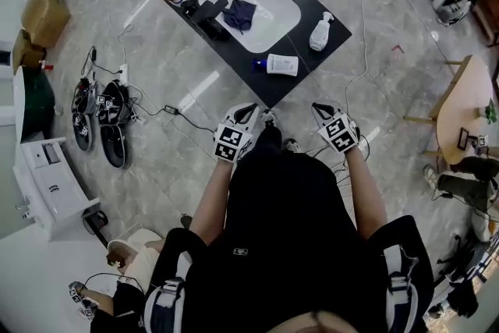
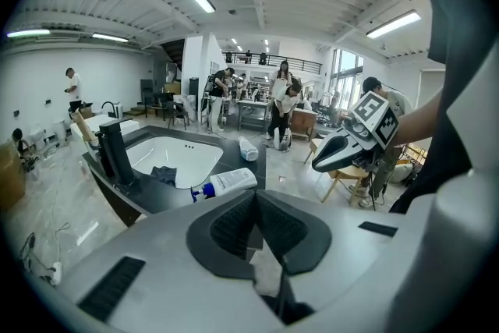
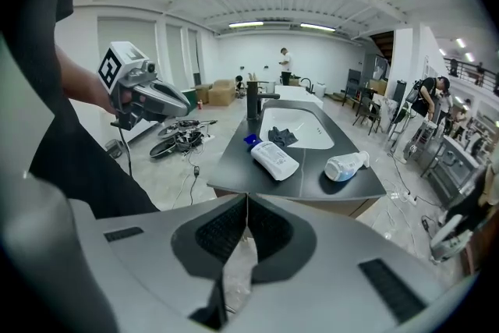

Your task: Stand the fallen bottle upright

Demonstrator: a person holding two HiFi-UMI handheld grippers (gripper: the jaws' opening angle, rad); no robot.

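– Grey pads on the left claw: how do they stand?

– Pressed together with nothing between them. The right claw is the same, pads closed tight and empty. Neither touches anything. Both hang over the floor, short of the near corner of the black tabletop.

– And the bottle?

– Two lie on that tabletop, both on their sides. The white bottle with the blue cap lies flat near the front edge, just outside the white sink, cap pointing toward the left side. The pale bottle with the pump top lies nearer the right edge, well apart from the first.

– Can you read the labels?

– No. The white bottle has a printed panel along its body, but the writing is too small and blurred to make out in any view. The pale one shows no print I can read either. The only clear marks are the black-and-white square patterns on the cubes of the two claws.

– Anything else on the tabletop?

– A dark cloth lies in the sink.
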